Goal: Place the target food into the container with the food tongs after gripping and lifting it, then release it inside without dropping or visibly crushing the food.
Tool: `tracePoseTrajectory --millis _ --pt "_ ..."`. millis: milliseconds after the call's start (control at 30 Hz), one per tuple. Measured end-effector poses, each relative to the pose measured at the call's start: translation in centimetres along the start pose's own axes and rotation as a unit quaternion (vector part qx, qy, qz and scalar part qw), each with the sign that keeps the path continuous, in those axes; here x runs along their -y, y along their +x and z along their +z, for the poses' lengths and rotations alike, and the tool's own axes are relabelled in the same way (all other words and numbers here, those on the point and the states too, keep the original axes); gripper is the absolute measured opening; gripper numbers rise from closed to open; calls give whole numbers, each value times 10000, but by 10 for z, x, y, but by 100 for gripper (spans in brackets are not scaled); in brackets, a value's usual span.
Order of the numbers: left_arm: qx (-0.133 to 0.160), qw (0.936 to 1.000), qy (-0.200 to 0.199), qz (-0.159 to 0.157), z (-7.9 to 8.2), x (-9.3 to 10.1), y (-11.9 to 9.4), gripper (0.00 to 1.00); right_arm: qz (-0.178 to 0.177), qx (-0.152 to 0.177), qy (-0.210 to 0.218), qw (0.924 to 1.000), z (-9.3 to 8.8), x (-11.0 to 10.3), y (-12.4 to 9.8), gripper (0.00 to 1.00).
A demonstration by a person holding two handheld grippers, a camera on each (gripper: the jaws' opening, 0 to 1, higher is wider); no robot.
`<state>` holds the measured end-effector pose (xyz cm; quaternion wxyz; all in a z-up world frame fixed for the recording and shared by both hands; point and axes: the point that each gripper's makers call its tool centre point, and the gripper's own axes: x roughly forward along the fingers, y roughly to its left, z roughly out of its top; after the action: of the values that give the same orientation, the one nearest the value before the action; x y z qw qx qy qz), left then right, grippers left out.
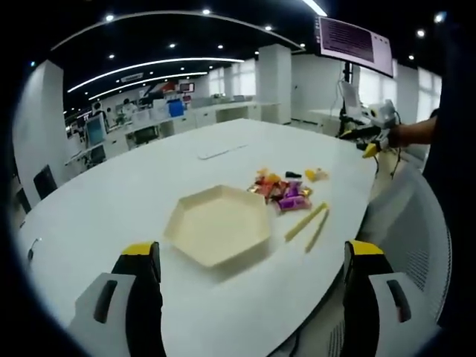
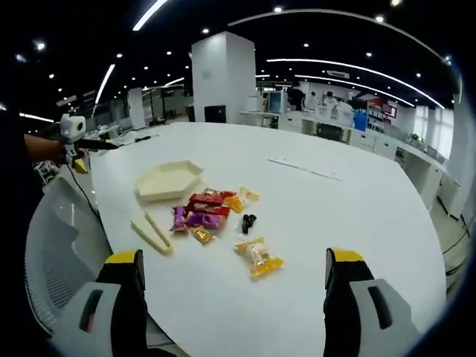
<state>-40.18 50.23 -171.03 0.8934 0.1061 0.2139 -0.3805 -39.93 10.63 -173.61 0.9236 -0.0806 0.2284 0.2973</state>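
Bright wrapped snacks (image 2: 212, 210) (purple, red, orange) beside cream tongs (image 2: 152, 233)

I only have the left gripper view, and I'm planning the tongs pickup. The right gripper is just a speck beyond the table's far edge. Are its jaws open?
Observer: Yes. In the right gripper view, the right gripper has its jaws wide apart with nothing between them.
Operator: What lies closest ahead of it?
Observer: A yellow packet, on the table apart from the snack pile.
Operator: And the tongs?
Observer: The tongs lie left of the pile in that view, farther from it than the packet, near the table's edge.
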Motion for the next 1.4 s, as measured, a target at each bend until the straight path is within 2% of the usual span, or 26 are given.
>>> tracePoseTrajectory --millis 133,367,533,633,767,867,967,1067,1167,1233,1400 --pt "26 10000 40 -47 3 2 1 99 108 72 -143 9998 5 -8 2 99" --pt "45 9999 96 -127 5 2 1 99 159 70 -163 9997 8 -10 4 99" --pt "-1 9985 309 -444 14 15 10 97 191 39 -171 9997 8 -10 5 99" --pt "30 9972 415 -619 22 23 18 96 232 227 -205 9993 15 -13 5 99" --pt "-13 9942 618 -880 26 34 33 94 221 168 -162 9995 13 -13 5 99" --pt "-35 9916 727 -1065 27 39 42 94 165 3 -108 9998 7 -12 4 99" --pt "-57 9906 771 -1130 29 38 50 94 132 -34 -170 9998 4 -12 3 99" --pt "-25 9916 679 -1096 30 37 53 99 43 -159 -207 9997 -1 -9 1 99" --pt "-43 9915 701 -1095 25 39 54 99 44 -149 -196 9997 -4 -10 -1 99" --pt "-188 9889 848 -1207 18 43 56 98 30 -181 -187 9997 -7 -10 -2 99" --pt "-393 9800 1251 -1500 11 57 68 91 66 -164 -137 9997 -8 -14 -2 99"
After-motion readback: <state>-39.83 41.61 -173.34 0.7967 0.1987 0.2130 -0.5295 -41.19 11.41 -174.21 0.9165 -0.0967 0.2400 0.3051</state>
